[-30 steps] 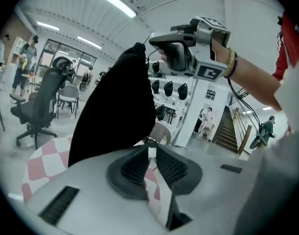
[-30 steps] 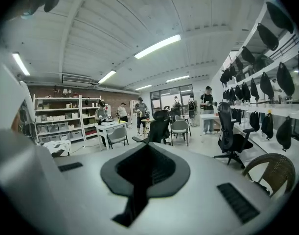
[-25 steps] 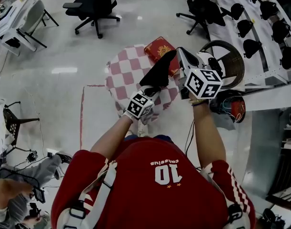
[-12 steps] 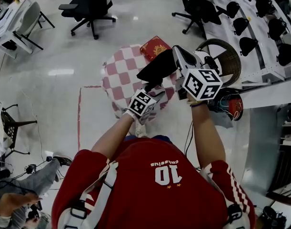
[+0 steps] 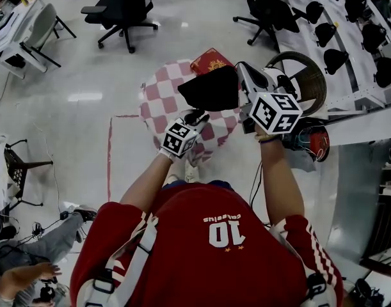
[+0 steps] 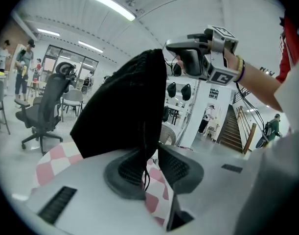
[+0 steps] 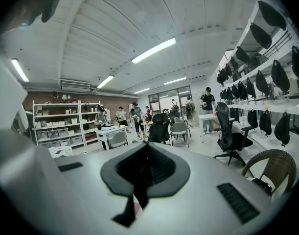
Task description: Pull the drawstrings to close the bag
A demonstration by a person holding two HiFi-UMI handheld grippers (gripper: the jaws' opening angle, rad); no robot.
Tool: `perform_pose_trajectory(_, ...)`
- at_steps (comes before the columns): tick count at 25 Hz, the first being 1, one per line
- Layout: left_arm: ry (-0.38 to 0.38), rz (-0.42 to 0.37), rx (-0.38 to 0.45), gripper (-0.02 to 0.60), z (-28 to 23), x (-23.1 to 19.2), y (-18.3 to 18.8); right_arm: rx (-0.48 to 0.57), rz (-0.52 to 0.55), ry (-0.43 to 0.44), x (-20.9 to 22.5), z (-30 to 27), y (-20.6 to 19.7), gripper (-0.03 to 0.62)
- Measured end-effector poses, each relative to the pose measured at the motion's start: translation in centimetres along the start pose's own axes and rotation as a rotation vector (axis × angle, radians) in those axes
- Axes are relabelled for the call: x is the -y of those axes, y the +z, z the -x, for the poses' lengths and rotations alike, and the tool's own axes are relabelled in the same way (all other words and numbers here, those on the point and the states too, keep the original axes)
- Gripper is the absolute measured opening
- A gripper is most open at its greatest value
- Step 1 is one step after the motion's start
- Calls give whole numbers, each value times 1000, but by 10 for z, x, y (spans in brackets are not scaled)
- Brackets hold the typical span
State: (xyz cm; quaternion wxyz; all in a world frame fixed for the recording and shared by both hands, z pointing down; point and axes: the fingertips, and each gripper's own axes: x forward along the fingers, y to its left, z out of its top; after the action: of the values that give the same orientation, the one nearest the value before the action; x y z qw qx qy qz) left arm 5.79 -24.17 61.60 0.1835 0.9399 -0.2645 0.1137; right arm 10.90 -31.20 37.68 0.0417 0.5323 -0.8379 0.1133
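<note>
A black drawstring bag (image 5: 211, 88) hangs in the air above a checked table. My right gripper (image 5: 241, 80) is shut on the bag's top corner; in the right gripper view a black strip (image 7: 134, 199) hangs from its closed jaws (image 7: 144, 168). My left gripper (image 5: 196, 116) is below the bag's lower end. Its jaws have just been closing and still stand apart (image 6: 151, 163). A thin black drawstring (image 6: 145, 155) hangs between them against the left pad (image 6: 127, 168), with a gap to the other pad.
A round table with a pink-and-white checked cloth (image 5: 160, 101) stands under the bag, with a red box (image 5: 211, 61) on its far edge. A wicker chair (image 5: 313, 82) and a red helmet (image 5: 313, 142) are at the right. Office chairs (image 5: 118, 11) stand beyond. A seated person (image 5: 16, 280) is at the lower left.
The left gripper has let go of the bag's lower end and drawn back toward me. The bag, stretched into a diagonal before, now hangs wider from the right gripper.
</note>
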Motion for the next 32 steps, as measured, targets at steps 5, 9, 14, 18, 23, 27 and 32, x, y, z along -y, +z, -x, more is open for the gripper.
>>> perform_pose_trajectory(5, 14, 19, -11, 47, 11, -7, -4, 2, -4, 2, 1, 0, -1, 15)
perform_pose_trajectory(9, -6, 5, -10, 14, 12, -2, -1, 11, -8, -3, 4, 2, 0, 15)
perform_pose_trajectory(14, -14, -3, -6, 9, 12, 1, 5, 15, -12, -12, 10, 6, 1, 15)
perform_pose_trajectory(18, 0, 38, 1, 8, 19, -4, 8, 19, -16, -27, 19, 12, 0, 15)
perform_pose_trajectory(23, 68, 58, 17, 8, 42, -22, 18, 20, -15, -61, 34, 21, -5, 15)
perform_pose_trajectory(27, 142, 41, 26, 8, 70, -39, 33, 25, -28, -91, 45, 28, -10, 15)
perform_pose_trajectory(32, 233, 1, 70, 8, 103, -51, 66, 21, -36, -113, 55, 39, -20, 15)
